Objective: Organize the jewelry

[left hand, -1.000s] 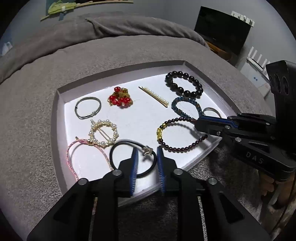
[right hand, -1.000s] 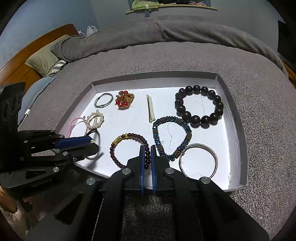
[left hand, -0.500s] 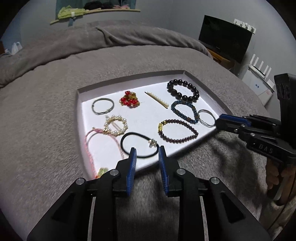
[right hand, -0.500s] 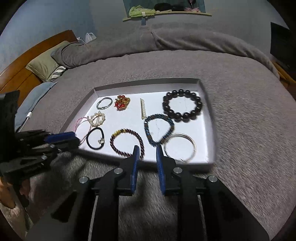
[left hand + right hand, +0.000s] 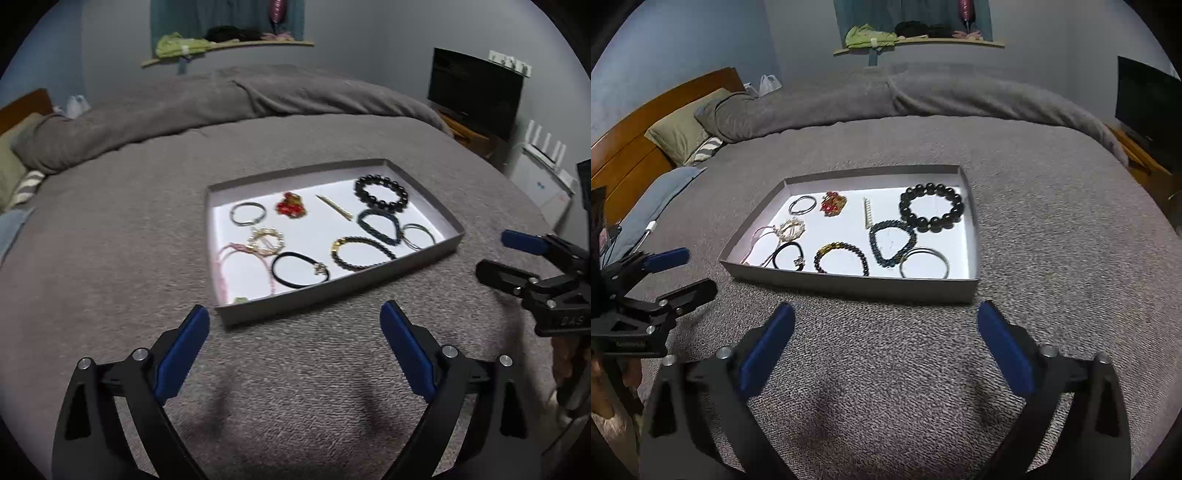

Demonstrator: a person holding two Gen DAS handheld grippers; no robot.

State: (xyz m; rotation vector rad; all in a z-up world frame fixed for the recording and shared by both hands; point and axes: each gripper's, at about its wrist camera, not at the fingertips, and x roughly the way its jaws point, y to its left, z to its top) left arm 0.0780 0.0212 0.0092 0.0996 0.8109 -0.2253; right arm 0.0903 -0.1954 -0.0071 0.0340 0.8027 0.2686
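A shallow grey tray (image 5: pixel 332 291) (image 5: pixel 857 286) with a white floor lies on the grey bedspread. In it lie several pieces: a black bead bracelet (image 5: pixel 381 193) (image 5: pixel 931 212), a blue bead bracelet (image 5: pixel 378 225), a dark red bead bracelet (image 5: pixel 841 257), a silver bangle (image 5: pixel 924 262), a black hair tie (image 5: pixel 299 269), a pearl ring clip (image 5: pixel 266 240), a red bead cluster (image 5: pixel 290 206) and a pearl bar clip (image 5: pixel 867 217). My left gripper (image 5: pixel 294 317) and right gripper (image 5: pixel 885 314) are both wide open and empty, held back from the tray's near edge.
The grey bedspread (image 5: pixel 1052 229) surrounds the tray. Pillows (image 5: pixel 683 125) and a wooden headboard (image 5: pixel 631 144) are at the left. A black TV (image 5: pixel 476 92) and a white router (image 5: pixel 543 155) stand at the right. A shelf (image 5: pixel 916 40) hangs on the back wall.
Both grippers have pulled back from the tray and gone from nearly shut to wide open. The jewelry in the tray has not moved.
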